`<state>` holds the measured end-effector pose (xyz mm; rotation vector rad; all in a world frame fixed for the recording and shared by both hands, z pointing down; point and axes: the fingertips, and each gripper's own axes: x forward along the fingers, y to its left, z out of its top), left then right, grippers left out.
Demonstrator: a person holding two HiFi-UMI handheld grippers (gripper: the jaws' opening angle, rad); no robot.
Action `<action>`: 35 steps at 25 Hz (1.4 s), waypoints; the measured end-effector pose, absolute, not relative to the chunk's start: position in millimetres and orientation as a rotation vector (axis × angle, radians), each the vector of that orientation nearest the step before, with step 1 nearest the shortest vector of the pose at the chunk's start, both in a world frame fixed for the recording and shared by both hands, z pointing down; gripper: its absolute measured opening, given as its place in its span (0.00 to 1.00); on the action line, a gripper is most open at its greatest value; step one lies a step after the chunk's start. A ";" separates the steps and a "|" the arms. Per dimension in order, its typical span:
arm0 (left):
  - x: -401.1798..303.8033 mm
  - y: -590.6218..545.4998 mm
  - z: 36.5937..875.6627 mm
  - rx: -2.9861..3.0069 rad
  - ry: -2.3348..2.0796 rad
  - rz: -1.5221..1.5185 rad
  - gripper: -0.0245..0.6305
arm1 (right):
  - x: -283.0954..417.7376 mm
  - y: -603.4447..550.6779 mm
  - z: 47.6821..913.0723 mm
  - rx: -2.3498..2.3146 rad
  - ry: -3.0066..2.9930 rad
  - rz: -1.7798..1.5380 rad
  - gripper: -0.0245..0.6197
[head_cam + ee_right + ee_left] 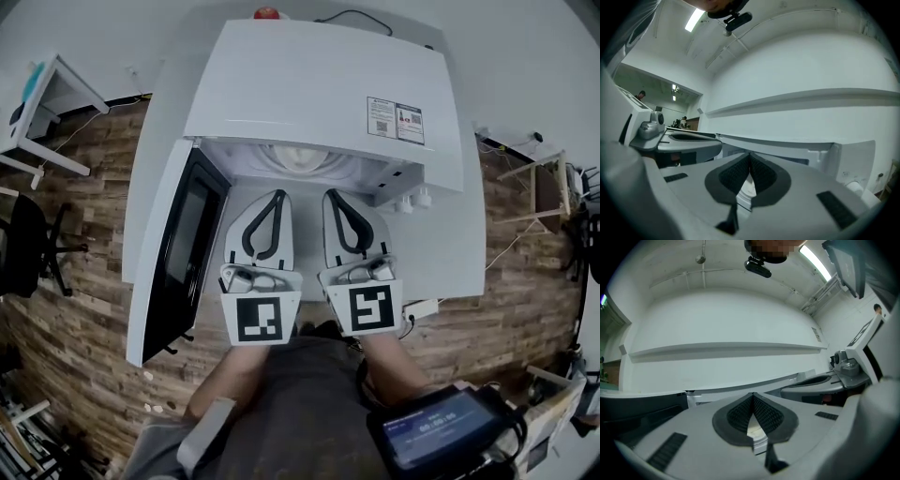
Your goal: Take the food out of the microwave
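A white microwave stands with its door swung open to the left. Inside the lit cavity a pale round dish shows; what lies on it I cannot make out. My left gripper and right gripper are held level, side by side, tips just in front of the opening. Both are shut with nothing between the pads. In the left gripper view the closed tips point at the microwave's white front. The right gripper view shows its closed tips likewise.
Two white knobs sit at the cavity's right. A red object rests behind the microwave top. A white table and black chair stand left on the wood floor. A dark screen device sits lower right.
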<state>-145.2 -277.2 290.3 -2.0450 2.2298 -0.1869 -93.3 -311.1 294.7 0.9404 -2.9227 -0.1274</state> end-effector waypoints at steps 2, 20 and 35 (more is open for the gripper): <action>-149.1 -285.2 296.3 -2.056 2.237 -0.189 0.05 | -98.5 -320.6 300.7 0.937 -2.908 -0.124 0.05; -157.0 -306.2 357.7 -2.043 2.312 -0.172 0.05 | -121.1 -345.8 362.2 0.862 -2.879 -0.102 0.05; -192.1 -325.7 407.6 -2.045 2.420 -0.164 0.05 | -159.0 -388.7 430.2 0.841 -2.701 -0.059 0.05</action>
